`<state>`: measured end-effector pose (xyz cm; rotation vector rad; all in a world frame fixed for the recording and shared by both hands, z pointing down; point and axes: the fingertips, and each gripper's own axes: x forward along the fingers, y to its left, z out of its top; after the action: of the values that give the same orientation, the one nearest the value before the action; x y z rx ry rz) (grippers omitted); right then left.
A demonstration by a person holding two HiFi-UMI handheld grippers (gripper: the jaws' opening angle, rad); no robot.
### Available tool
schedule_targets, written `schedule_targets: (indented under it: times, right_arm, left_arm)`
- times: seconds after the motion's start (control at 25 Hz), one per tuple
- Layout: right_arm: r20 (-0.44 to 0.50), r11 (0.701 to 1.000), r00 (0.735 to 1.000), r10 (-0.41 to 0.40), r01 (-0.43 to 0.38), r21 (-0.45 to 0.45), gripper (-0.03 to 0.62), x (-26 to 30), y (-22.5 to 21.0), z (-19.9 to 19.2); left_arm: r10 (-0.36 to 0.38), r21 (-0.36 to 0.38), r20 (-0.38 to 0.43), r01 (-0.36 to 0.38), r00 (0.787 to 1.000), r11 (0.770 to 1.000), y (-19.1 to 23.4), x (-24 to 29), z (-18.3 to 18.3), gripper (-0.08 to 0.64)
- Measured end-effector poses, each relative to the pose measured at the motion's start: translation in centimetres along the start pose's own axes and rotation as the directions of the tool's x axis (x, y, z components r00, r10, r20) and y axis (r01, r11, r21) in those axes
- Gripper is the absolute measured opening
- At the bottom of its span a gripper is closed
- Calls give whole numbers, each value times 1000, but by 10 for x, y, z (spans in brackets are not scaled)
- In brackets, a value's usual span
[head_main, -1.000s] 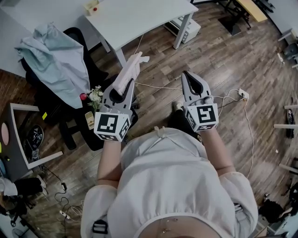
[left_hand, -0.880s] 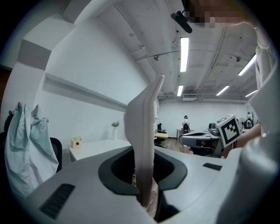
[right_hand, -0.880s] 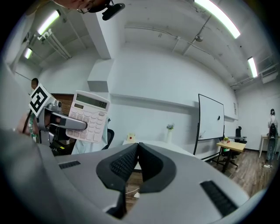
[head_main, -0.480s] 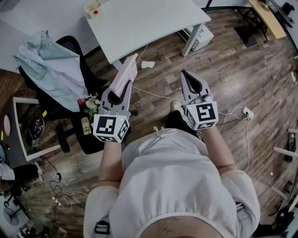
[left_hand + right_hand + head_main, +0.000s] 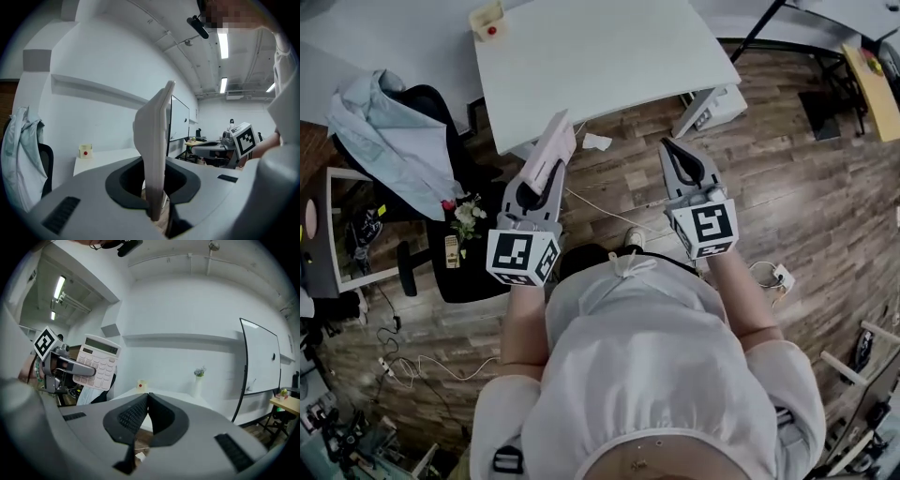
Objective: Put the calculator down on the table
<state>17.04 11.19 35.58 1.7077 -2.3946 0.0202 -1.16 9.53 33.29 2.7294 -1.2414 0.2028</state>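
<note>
Showing illegibly small key print, the calculator (image 5: 99, 363) stands in left tongs (image 5: 154, 185).

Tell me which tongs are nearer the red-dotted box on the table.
Left. The left tongs, shut on the calculator, are by the table edge on the same side as the box; the right tongs, shut and empty, are farther right.

Both forearms reach forward, side by side. The left gripper (image 5: 542, 183) points almost level, and its jaws are clamped on the lower end of the calculator (image 5: 555, 148). The right gripper (image 5: 673, 150) points the same way, its jaw tips touching each other.
</note>
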Motion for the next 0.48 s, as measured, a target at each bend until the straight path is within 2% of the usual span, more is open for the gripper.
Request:
schedule_targets:
  times: [0.28,0.48]
  right_arm:
    - [-30,997,997,72,-72,26,6,48,-40,-19]
    - [-36,993,992,119,-118,24,6,90,-54,-24]
  left_arm:
    - [76,-52,-58,-79,995,995,15,42,-17,78]
    - [92,-92,-77,-99,993,991,36,76,-27,78]
